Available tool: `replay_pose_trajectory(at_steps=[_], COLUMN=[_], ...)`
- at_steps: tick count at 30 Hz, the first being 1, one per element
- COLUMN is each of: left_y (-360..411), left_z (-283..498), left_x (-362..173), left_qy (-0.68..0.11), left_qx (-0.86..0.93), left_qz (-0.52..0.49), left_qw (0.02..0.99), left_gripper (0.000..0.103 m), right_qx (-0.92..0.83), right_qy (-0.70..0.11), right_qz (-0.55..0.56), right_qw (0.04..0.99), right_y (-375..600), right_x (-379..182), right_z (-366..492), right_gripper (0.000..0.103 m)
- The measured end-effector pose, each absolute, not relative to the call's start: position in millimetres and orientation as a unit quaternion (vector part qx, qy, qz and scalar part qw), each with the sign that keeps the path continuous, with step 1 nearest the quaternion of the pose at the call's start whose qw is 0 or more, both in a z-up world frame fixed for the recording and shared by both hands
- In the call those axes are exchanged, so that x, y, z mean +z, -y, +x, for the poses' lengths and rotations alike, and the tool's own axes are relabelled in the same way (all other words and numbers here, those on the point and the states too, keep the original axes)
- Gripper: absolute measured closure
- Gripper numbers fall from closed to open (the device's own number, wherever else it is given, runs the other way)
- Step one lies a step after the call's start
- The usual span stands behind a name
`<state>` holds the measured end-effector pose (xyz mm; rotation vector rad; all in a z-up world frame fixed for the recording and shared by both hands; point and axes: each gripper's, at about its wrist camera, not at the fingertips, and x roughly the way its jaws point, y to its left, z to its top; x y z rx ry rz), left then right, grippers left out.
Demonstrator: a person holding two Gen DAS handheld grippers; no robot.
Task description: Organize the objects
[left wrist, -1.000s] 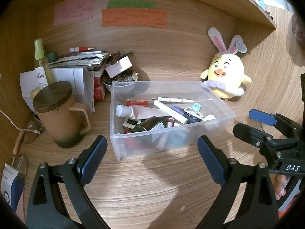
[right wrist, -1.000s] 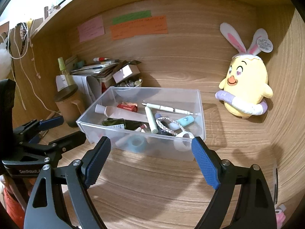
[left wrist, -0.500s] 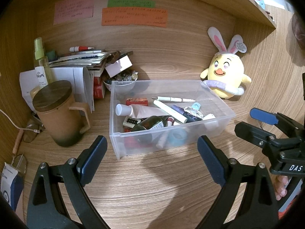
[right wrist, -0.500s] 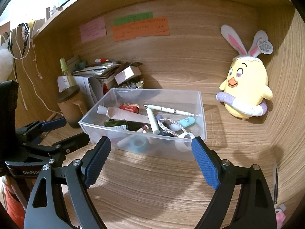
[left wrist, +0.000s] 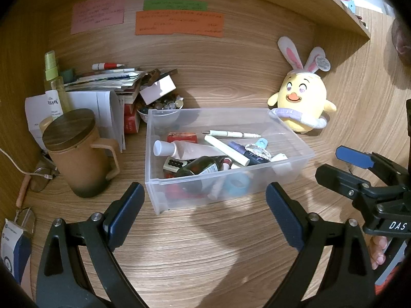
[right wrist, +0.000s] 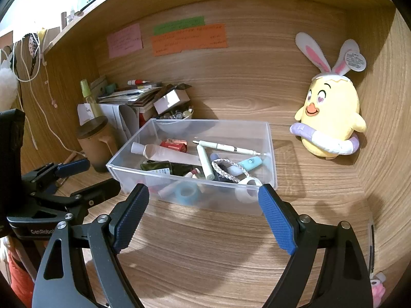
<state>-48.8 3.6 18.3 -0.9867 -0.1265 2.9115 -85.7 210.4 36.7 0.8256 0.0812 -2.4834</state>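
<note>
Clear bin (left wrist: 295, 138) of toiletries on wooden desk (left wrist: 205, 243); lidded mug (left wrist: 77, 159) left, chick plush (left wrist: 301, 102) right; left gripper (left wrist: 203, 217) spread wide.

Counted on the wooden desk are one clear plastic bin (left wrist: 295, 138), one lidded brown mug (left wrist: 77, 159), one yellow plush chick (left wrist: 300, 100), one spray bottle (left wrist: 52, 82), and three paper notes (left wrist: 179, 23) on the wall.

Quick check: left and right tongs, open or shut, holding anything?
Left tongs: open, holding nothing.
Right tongs: open, holding nothing.
</note>
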Motion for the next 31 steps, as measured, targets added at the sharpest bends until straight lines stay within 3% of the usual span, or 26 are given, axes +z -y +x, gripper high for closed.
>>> replay_pose_trajectory(at_steps=[31], left_y=[-6.2], left_z=[-50.9], left_x=[12.0], left_qy=[0.040], left_qx=[0.945], left_qz=[-0.321], left_qw=[0.036], left_gripper=[0.002], right_qx=[-0.913], right_qy=[-0.037], right_qz=[0.314], right_qw=[0.257], right_y=[-205.4], right_x=[29.4], right_z=[-85.6], right_gripper=[0.017])
